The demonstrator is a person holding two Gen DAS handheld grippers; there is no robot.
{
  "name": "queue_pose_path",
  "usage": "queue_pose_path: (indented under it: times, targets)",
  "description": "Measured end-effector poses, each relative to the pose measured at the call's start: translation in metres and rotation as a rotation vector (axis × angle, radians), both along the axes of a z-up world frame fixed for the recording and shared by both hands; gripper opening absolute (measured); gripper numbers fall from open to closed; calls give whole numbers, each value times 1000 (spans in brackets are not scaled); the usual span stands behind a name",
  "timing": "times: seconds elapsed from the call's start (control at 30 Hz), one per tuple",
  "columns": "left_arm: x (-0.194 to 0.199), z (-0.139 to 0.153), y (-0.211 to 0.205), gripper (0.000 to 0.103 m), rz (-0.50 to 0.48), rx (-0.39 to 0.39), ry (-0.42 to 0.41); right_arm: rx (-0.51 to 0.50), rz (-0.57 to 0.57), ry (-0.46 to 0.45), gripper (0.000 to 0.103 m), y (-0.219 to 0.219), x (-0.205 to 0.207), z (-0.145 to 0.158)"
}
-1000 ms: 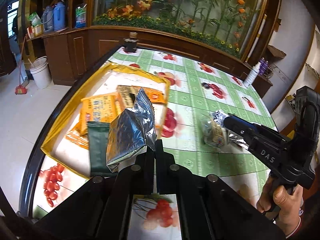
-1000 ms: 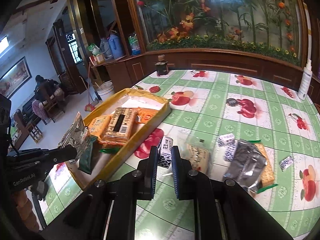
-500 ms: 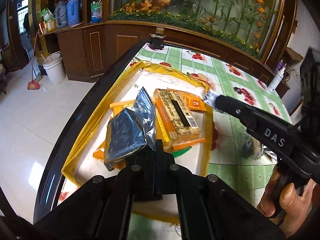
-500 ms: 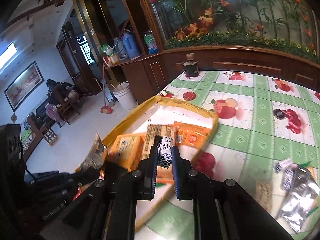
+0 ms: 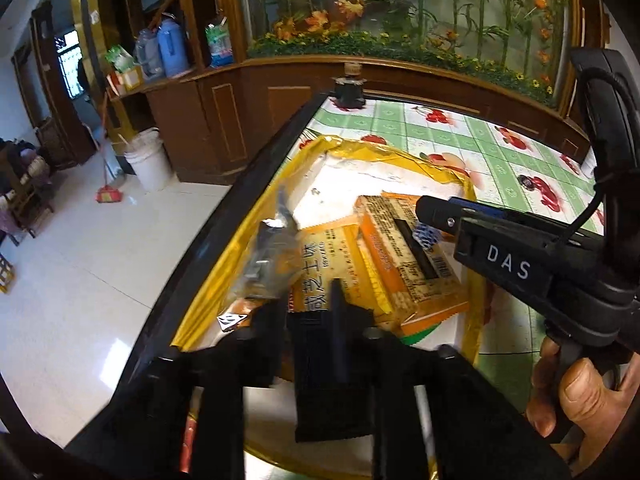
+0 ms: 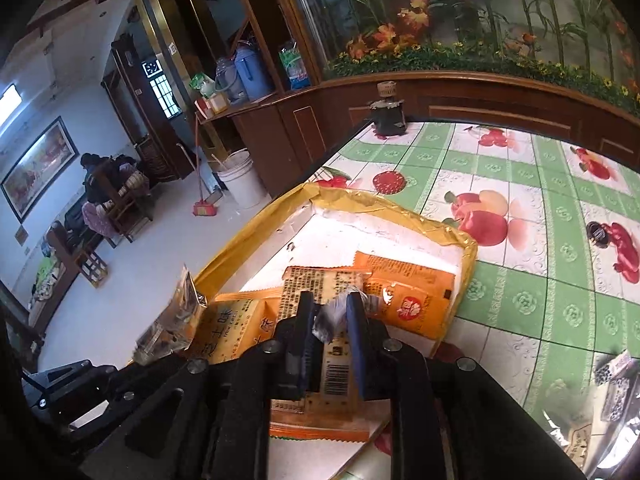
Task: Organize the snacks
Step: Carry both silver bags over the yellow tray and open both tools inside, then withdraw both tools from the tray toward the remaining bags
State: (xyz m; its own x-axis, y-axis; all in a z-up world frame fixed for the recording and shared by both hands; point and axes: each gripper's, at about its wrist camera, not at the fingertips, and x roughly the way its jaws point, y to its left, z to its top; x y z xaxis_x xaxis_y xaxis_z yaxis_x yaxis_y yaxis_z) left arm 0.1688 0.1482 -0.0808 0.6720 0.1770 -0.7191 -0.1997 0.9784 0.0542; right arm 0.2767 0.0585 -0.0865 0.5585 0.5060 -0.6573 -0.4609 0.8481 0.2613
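Note:
A yellow-rimmed tray (image 5: 360,148) with a white floor holds several orange snack packets (image 5: 408,256) and a dark green packet (image 5: 328,380). My left gripper (image 5: 304,304) hovers over its near end, jaws opening. A crinkled silver packet (image 5: 272,264) is blurred just off its left finger, free of the pads. My right gripper (image 6: 330,308) hangs over the orange packets (image 6: 408,292), jaws opening, with a small blue-and-white packet (image 6: 332,318) blurred and loose in the gap. The silver packet (image 6: 172,320) shows at the tray's (image 6: 384,204) left rim.
The table (image 6: 520,168) has a green fruit-print cloth and a black edge along the left, with floor below. A dark bottle (image 6: 386,116) stands at the far edge. More snack packets (image 6: 616,376) lie on the cloth at the right. A hand (image 5: 580,396) grips the right tool.
Both grippers moved over the tray carrying their packets. Both sets of jaws, shut before, have parted. The silver packet has dropped away to the left; the small packet is slipping.

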Motion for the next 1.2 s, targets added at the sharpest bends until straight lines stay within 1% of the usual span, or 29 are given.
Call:
queue_pose_path:
  times: [0.03, 0.07, 0.1, 0.17, 0.27, 0.4, 0.5, 0.73, 0.8, 1.2]
  targets:
    - [-3, 1, 1, 62, 14, 7, -14, -7, -1, -7, 34, 0, -2, 1]
    - [-7, 3, 2, 66, 25, 7, -34, -7, 0, -14, 38, -1, -5, 3]
    - [-11, 6, 3, 66, 33, 7, -53, -1, 1, -18, 45, -3, -8, 5]
    - [-18, 10, 3, 66, 39, 16, -69, 7, -4, -36, 49, -7, -14, 10]
    - [-23, 14, 2, 66, 38, 17, -78, 19, -15, -47, 49, -17, -22, 17]
    - [-30, 20, -2, 66, 34, 0, -85, 34, -31, -55, 50, -30, -33, 24]
    - [-36, 25, -7, 66, 27, 2, -93, 42, -48, -64, 54, -43, -44, 30]
    - [-50, 39, -19, 66, 20, 10, -125, 64, -92, -78, 54, -73, -64, 42]
    - [-52, 42, -23, 66, 17, 10, -133, 70, -105, -85, 57, -82, -70, 45]
    - [-57, 49, -47, 66, -15, 20, -145, 85, -187, -95, 59, -137, -93, 49]
